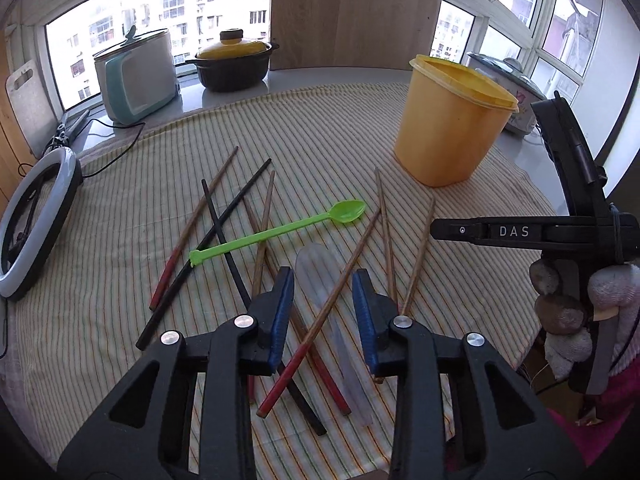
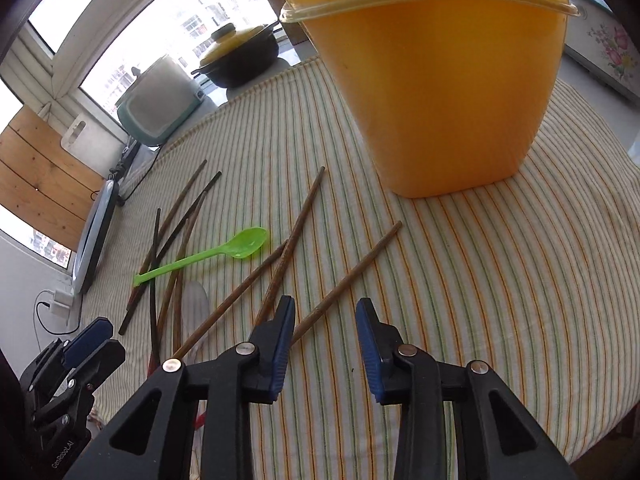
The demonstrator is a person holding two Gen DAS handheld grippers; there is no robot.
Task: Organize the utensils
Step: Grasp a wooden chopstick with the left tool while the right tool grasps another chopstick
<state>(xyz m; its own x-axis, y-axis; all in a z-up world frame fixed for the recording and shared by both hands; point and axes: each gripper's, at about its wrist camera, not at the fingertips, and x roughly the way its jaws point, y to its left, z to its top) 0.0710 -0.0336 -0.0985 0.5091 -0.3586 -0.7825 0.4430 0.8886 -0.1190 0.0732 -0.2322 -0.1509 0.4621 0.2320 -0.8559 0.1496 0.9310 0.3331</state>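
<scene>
- Blue-padded fingers of the left gripper (image 1: pixel 323 300) stand spread with nothing between them, hanging over a clear plastic spoon (image 1: pixel 320 276) and a red-tipped wooden chopstick (image 1: pixel 320 320) that crosses it.
- Only the left wrist view shows that clear spoon in full, along with the red ends of several chopsticks; from the right wrist it is a faint pale blur under the sticks.
- Right gripper (image 2: pixel 325 320) is likewise spread and holds nothing, its left finger just over the near end of a brown chopstick (image 2: pixel 352 276) on the striped cloth (image 2: pixel 500 280).
- Seen from the left wrist, the right gripper comes in level from the right edge, gripped by a gloved hand (image 1: pixel 576 312).
- Seen from the right wrist, the left gripper sits low at the left edge, tilted upward.
- Farther out, a green plastic spoon (image 1: pixel 280 230) lies across a black chopstick (image 1: pixel 204 248) and brown ones.
- Beyond the scattered utensils the yellow container (image 2: pixel 436 92) stands upright on the cloth, close and large in the right wrist view.
- At the window ledge sit a teal-and-white cooker (image 1: pixel 136 76) and a dark pot with a yellow lid (image 1: pixel 234 62); a ring light (image 1: pixel 32 220) lies at the left.
</scene>
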